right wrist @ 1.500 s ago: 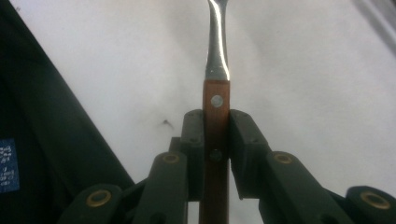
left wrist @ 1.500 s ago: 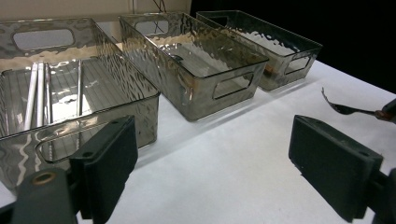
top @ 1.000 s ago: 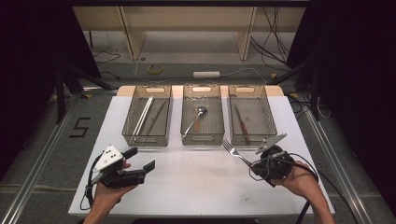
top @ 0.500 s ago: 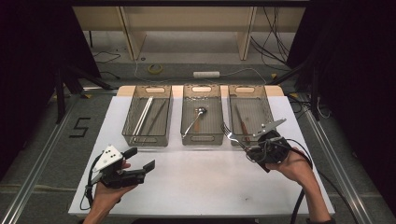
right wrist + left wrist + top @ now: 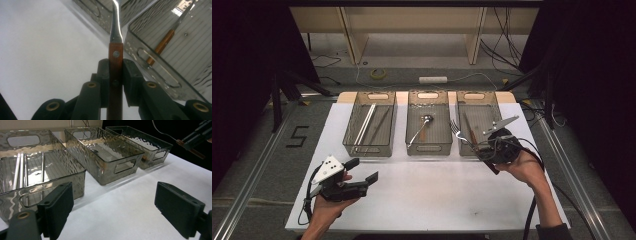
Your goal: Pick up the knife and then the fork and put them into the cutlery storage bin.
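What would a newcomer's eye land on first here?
Likely the fork, clamped by its wooden handle in the right gripper and held over the right bin. Next, the row of three clear bins at the far side of the white table, the middle bin holding a spoon. The left gripper hangs open near the table's front left.
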The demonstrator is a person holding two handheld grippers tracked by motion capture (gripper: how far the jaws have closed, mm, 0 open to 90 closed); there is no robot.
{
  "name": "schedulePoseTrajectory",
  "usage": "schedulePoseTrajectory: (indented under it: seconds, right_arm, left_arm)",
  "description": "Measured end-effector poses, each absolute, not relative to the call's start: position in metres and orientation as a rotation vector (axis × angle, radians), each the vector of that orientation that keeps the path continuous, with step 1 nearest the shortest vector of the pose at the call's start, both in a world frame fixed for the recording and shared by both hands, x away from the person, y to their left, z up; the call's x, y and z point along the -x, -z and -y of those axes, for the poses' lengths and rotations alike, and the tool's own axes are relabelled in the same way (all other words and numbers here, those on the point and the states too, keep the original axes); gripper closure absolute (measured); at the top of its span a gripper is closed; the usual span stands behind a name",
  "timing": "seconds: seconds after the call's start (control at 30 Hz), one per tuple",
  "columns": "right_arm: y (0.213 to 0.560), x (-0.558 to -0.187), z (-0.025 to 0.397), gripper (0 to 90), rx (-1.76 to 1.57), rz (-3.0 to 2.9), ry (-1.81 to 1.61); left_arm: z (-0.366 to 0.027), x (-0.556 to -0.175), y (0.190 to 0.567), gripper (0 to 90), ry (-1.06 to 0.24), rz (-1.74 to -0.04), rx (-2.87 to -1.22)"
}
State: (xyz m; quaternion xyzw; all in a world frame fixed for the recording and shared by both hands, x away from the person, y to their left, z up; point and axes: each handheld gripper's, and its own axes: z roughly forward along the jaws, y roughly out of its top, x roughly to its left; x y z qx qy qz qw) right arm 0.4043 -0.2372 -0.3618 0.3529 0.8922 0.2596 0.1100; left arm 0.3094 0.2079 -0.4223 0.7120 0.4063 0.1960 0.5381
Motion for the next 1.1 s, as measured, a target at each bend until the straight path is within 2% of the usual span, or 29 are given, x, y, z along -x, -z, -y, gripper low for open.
schedulePoseTrajectory:
  seconds: [1.1]
  right_arm:
    - [0.338, -0.476, 0.243, 77.4, -1.269, -2.443, -0.874]
  left_arm:
    - [-0.207, -0.31, 0.422, 15.2, -0.464, -0.963, -1.691]
